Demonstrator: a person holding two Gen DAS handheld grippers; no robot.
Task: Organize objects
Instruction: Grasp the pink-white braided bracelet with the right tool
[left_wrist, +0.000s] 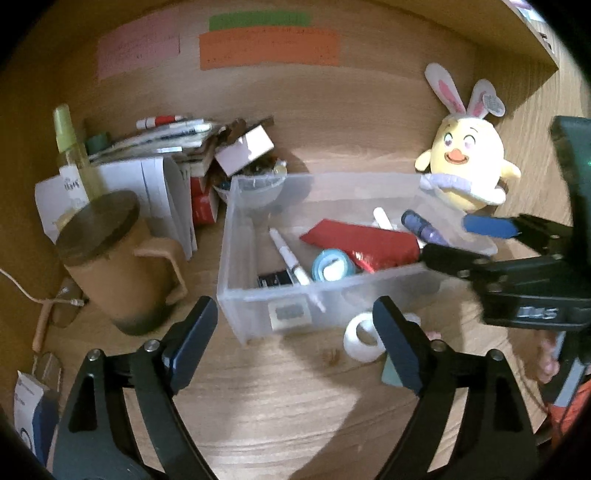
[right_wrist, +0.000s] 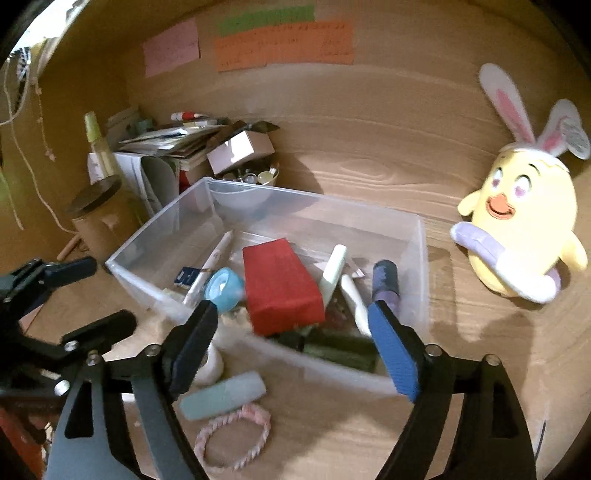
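Clear plastic bin (left_wrist: 236, 236), set on the wooden desk (left_wrist: 280, 398), is seen to contain a red pouch (right_wrist: 280, 291), blue tape roll (right_wrist: 223, 290) and pens. Left gripper (left_wrist: 295, 328) and right gripper (right_wrist: 295, 328) are spread wide, nothing grasped.

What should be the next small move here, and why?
Probably the right gripper should come down on the pale green case. Its fingers stand open and empty, and the case lies on the desk just outside the clear bin's near wall, beside the pink braided ring, while other small items are already inside.
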